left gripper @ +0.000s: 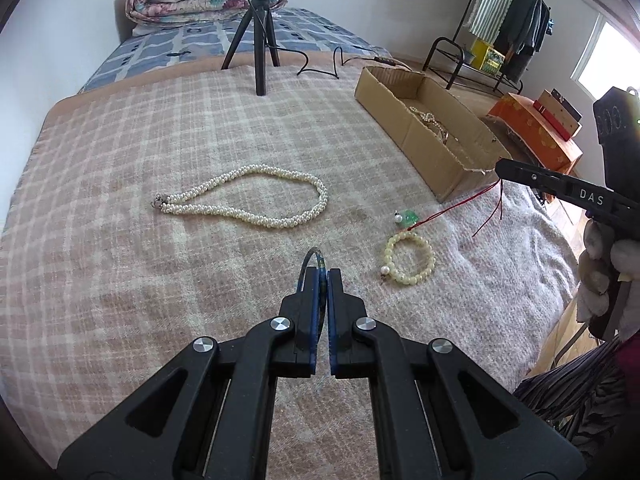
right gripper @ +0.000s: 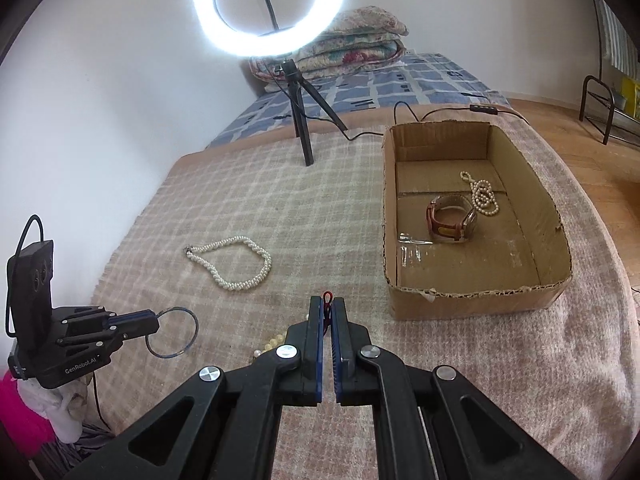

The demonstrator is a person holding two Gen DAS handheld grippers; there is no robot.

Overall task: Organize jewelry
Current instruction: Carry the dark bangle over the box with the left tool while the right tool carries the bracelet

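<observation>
My left gripper (left gripper: 325,276) is shut on a thin blue bangle (left gripper: 314,258), held above the plaid blanket; from the right wrist view it sits at the left (right gripper: 155,320) with the bangle (right gripper: 172,333) sticking out. My right gripper (right gripper: 328,304) is shut on a red cord (right gripper: 327,297). In the left wrist view the right gripper (left gripper: 499,166) trails that cord (left gripper: 452,210) down to a green pendant (left gripper: 407,218). A cream bead bracelet (left gripper: 409,258) and a twisted pearl necklace (left gripper: 248,196) lie on the blanket.
An open cardboard box (right gripper: 476,304) on the right holds a brown-strapped watch (right gripper: 452,220) and a pearl string (right gripper: 482,194). A ring light on a tripod (right gripper: 300,128) stands behind, its cable running past the box. The bed edge (left gripper: 560,300) drops off at the right.
</observation>
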